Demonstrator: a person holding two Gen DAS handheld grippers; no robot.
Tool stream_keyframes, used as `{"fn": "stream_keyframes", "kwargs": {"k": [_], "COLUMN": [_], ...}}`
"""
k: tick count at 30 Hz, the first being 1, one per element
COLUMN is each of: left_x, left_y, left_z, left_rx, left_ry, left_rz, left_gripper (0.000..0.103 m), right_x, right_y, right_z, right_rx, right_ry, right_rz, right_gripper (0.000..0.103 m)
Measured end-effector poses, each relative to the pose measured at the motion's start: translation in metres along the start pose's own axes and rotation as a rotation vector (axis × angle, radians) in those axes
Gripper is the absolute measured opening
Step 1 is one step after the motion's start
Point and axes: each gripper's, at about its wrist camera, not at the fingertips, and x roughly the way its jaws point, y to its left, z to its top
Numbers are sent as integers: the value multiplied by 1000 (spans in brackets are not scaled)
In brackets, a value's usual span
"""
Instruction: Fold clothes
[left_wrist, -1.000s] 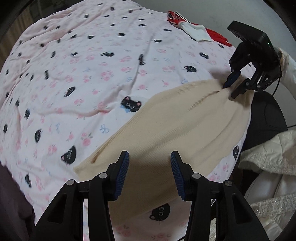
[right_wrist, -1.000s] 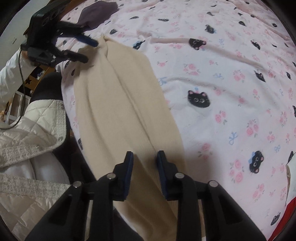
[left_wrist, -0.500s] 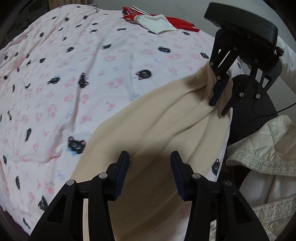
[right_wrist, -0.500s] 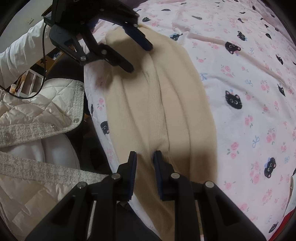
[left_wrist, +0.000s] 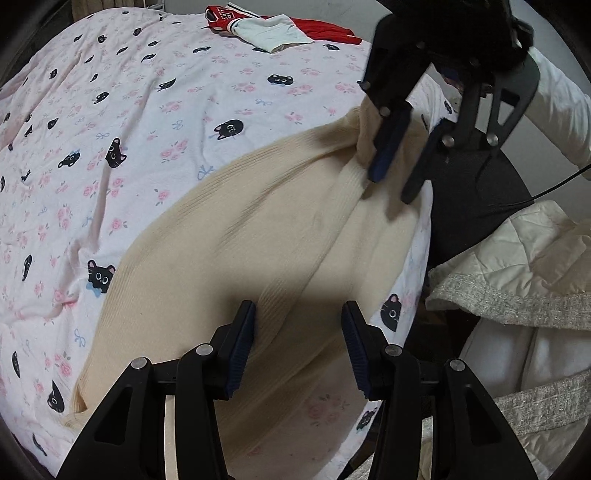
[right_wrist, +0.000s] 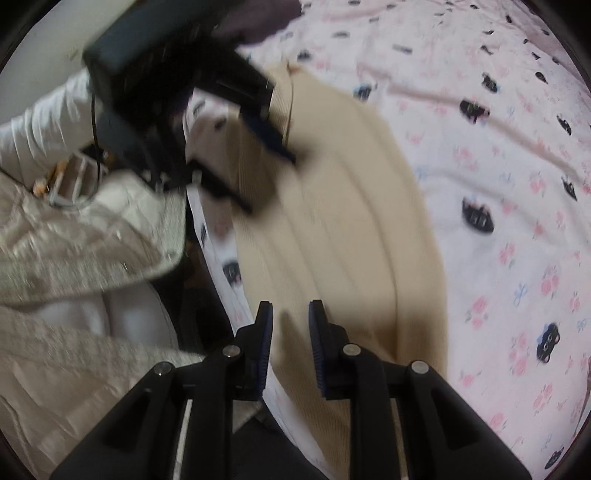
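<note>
A cream knitted garment (left_wrist: 240, 258) lies along the near edge of the bed; it also shows in the right wrist view (right_wrist: 343, 221). My left gripper (left_wrist: 298, 349) is open just above its near end, nothing between the jaws. My right gripper (right_wrist: 290, 347) hovers over the other end with its jaws a small gap apart; cream cloth lies under them and no fold shows between the pads. In the left wrist view the right gripper (left_wrist: 397, 166) stands over a bunched fold. In the blurred right wrist view the left gripper (right_wrist: 266, 162) is open.
The bed has a pink sheet (left_wrist: 147, 110) printed with black cats and roses. A red and white garment (left_wrist: 277, 29) lies at its far side. A white quilted jacket (left_wrist: 517, 258) and a dark round seat (left_wrist: 476, 195) stand beside the bed edge.
The two grippers have come closer together along the garment. The right gripper's jaws have opened from about shut on the cloth to a small gap. The right wrist view is now motion blurred.
</note>
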Motion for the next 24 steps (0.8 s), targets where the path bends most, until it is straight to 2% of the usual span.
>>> {"fn": "stream_keyframes", "kwargs": {"k": [3, 11, 15, 24], "left_x": [-2, -2, -3, -7], "left_y": [-7, -12, -12, -7], "left_z": [-2, -4, -5, -6], "left_rx": [16, 20, 26, 23], "left_ry": [8, 7, 5, -1], "left_rz": [-3, -25, -30, -23], "left_gripper": [44, 52, 52, 52], "right_x": [-3, 15, 22, 31], "right_y": [-1, -6, -7, 5], "right_z": [11, 32, 33, 20], "right_rx": [-15, -31, -32, -71], "right_ry": [-18, -1, 5, 51], "right_rz": [-21, -45, -54, 3], "right_gripper": [22, 23, 34, 34]}}
